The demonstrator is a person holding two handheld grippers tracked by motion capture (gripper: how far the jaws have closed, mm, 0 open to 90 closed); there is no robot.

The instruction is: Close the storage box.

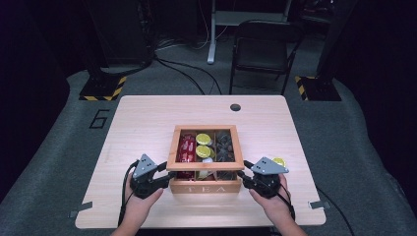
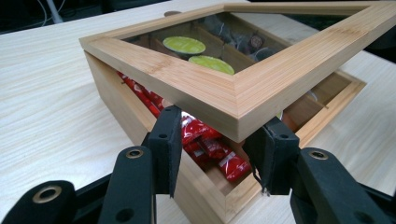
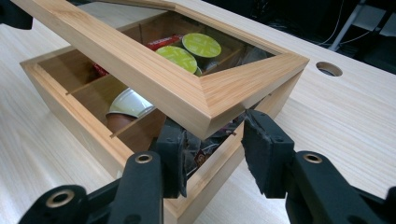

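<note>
Nearest the table's front edge, the left gripper (image 1: pixel 164 178) and right gripper (image 1: pixel 247 177) each pinch a front corner of the glass-paned lid (image 2: pixel 243 88), holding it tilted above the wooden tea box (image 1: pixel 204 188). Farther in, red sachets (image 1: pixel 186 148) and green-topped capsules (image 1: pixel 203 145) fill the compartments.

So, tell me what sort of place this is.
Probably a lab or recording studio, not a home: hazard-striped stand bases on grey carpet, loose floor cables, a folding chair, and a lone wooden table.
</note>
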